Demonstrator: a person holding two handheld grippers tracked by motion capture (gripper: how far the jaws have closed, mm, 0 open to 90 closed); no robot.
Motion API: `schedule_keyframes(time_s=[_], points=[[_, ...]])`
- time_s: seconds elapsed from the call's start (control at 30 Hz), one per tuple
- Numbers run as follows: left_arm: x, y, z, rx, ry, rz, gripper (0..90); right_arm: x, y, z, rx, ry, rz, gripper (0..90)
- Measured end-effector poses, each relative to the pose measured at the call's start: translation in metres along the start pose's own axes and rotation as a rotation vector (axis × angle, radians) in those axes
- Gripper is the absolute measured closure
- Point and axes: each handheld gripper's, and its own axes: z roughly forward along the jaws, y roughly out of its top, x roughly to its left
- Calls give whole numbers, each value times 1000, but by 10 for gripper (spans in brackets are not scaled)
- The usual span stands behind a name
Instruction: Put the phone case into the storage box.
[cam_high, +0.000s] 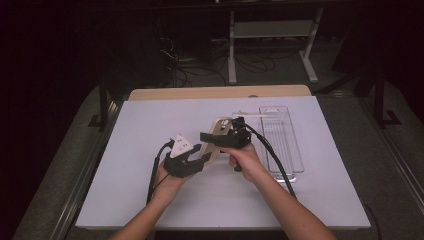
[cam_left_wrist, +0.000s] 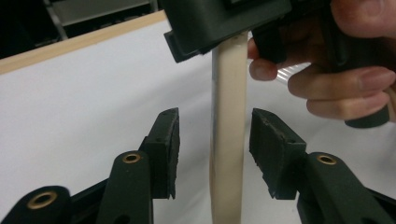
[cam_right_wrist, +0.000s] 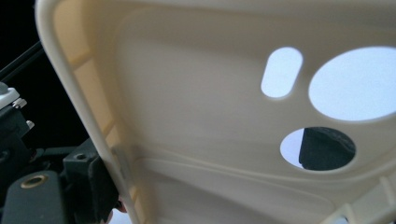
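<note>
The right gripper (cam_high: 226, 136), at the centre of the high view, is clamped on a cream plastic tray (cam_high: 216, 142), which it holds tilted above the white surface (cam_high: 150, 130). In the right gripper view the tray (cam_right_wrist: 187, 116) lies close before the camera, its hollow side showing a raised rim at the left of the frame and three cut-outs at the right: a slot, a large oval and a smaller round hole, through which a black jaw pad is visible. One black jaw stands against the rim at lower left. The left gripper (cam_high: 192, 159), just left of and below the tray in the high view, has its jaws apart. In the left gripper view the tray (cam_left_wrist: 229, 140) appears edge-on as an upright cream strip between the two pads (cam_left_wrist: 275, 149), with a clear gap on either side; the left gripper (cam_left_wrist: 215, 154) thus straddles the edge without pressing on it. The person's right hand (cam_left_wrist: 336, 70) occupies the upper right of that frame. To the right of the grippers in the high view, a clear plastic container (cam_high: 281, 140) lies lengthwise on the surface.
</note>
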Motion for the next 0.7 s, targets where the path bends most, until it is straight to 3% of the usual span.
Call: schedule_keyframes(time_s=[0.17, 0.3, 0.47, 0.6, 0.7], points=[[8, -3, -6, 16, -54, -25, 453, -1, 0, -1, 3, -13, -4, 107], [15, -3, -17, 36, -91, 3, 414, 0, 1, -2, -1, -14, 1, 107], [26, -4, -29, 32, -121, 4, 360, -1, 1, -3, 0, -24, -12, 108], [35, -12, -35, 46, -165, 21, 290, -1, 1, -4, 1, -25, -20, 108], [41, -21, -42, 50, -172, 29, 244, -1, 2, -6, -4, -26, -21, 109]])
